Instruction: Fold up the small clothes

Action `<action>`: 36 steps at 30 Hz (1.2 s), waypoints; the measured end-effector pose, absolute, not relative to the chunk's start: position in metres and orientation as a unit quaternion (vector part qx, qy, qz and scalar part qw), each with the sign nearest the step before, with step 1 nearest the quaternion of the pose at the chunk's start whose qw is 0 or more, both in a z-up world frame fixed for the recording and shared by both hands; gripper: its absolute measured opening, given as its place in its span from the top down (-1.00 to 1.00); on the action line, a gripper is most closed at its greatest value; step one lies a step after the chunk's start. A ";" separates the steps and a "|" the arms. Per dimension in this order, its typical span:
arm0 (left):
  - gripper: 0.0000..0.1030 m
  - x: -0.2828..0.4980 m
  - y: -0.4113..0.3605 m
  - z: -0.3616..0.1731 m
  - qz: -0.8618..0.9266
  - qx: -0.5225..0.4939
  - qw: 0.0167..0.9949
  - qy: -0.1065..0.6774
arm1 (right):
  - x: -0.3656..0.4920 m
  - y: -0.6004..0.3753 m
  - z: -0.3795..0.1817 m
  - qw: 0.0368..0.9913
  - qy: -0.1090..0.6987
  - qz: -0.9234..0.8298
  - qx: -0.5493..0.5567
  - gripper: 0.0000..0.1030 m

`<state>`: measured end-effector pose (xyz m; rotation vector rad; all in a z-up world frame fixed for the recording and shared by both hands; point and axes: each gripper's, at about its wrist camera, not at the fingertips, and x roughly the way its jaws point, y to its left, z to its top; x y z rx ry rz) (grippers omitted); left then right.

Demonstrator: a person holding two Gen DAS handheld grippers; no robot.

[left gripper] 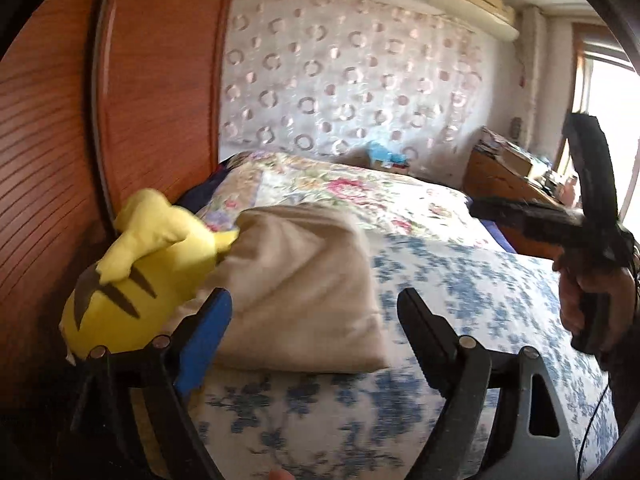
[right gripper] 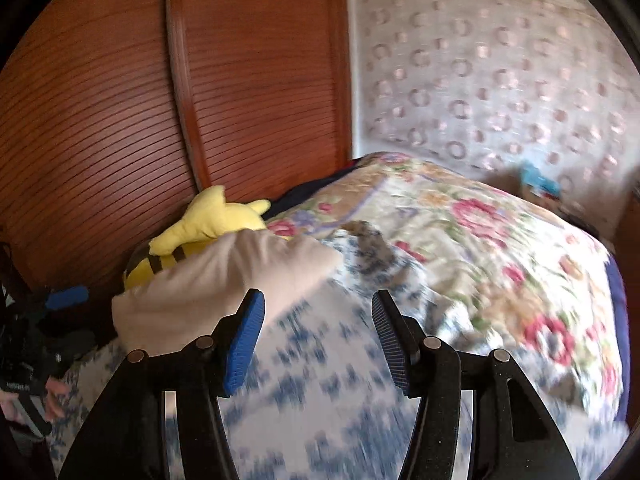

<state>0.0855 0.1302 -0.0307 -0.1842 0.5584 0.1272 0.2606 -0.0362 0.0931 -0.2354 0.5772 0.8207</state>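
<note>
A beige folded garment (left gripper: 304, 280) lies on the bed against a yellow plush toy (left gripper: 136, 280). It also shows in the right wrist view (right gripper: 216, 276), left of centre. My left gripper (left gripper: 316, 312) is open and empty, just in front of the garment's near edge. My right gripper (right gripper: 318, 312) is open and empty above the blue-flowered sheet (right gripper: 320, 380), with the garment beside its left finger. The right gripper also shows at the right of the left wrist view (left gripper: 592, 200), held in a hand.
A wooden slatted wardrobe door (left gripper: 60, 140) stands at the left. A floral quilt (right gripper: 480, 240) covers the far part of the bed. A wooden bedside table (left gripper: 508, 176) with clutter stands at the far right by a window.
</note>
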 end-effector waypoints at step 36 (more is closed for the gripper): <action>-0.66 0.047 -0.020 0.041 -0.020 -0.019 0.974 0.226 | -0.017 -0.180 0.106 0.968 0.179 0.174 0.002 -0.56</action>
